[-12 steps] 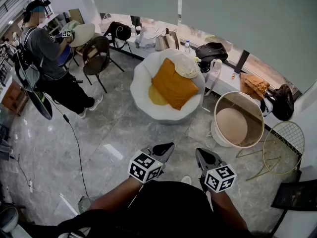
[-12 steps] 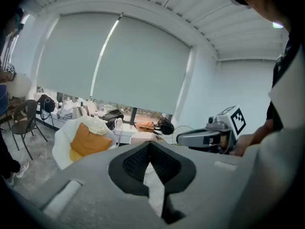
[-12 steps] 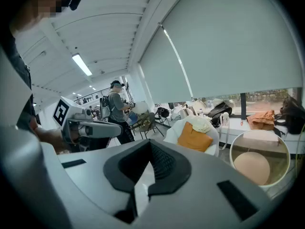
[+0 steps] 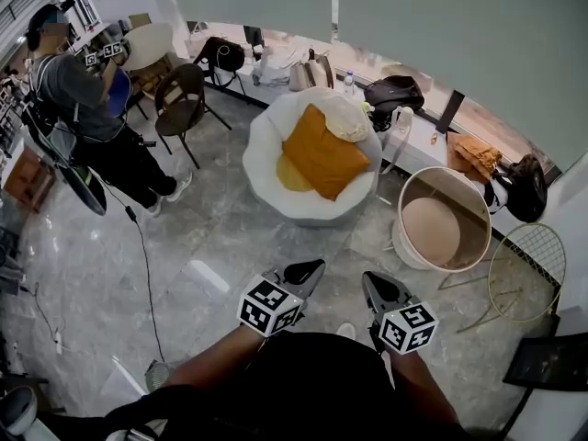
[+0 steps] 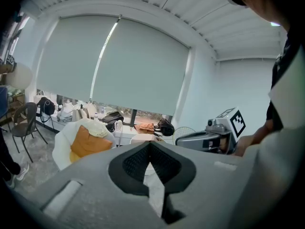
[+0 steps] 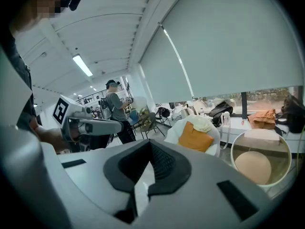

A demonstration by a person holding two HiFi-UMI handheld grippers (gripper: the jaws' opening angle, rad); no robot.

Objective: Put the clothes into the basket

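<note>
I hold my left gripper (image 4: 312,266) and right gripper (image 4: 370,281) side by side over the floor (image 4: 230,237), jaws of both closed on nothing; the orange garment (image 4: 322,154) and cream garment (image 4: 344,119) lie on the white chair (image 4: 265,154) ahead, the round basket (image 4: 475,220) standing beside it to the right

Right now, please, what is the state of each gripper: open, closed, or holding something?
Left gripper: closed, jaws together, holding nothing.
Right gripper: closed, jaws together, holding nothing.
</note>
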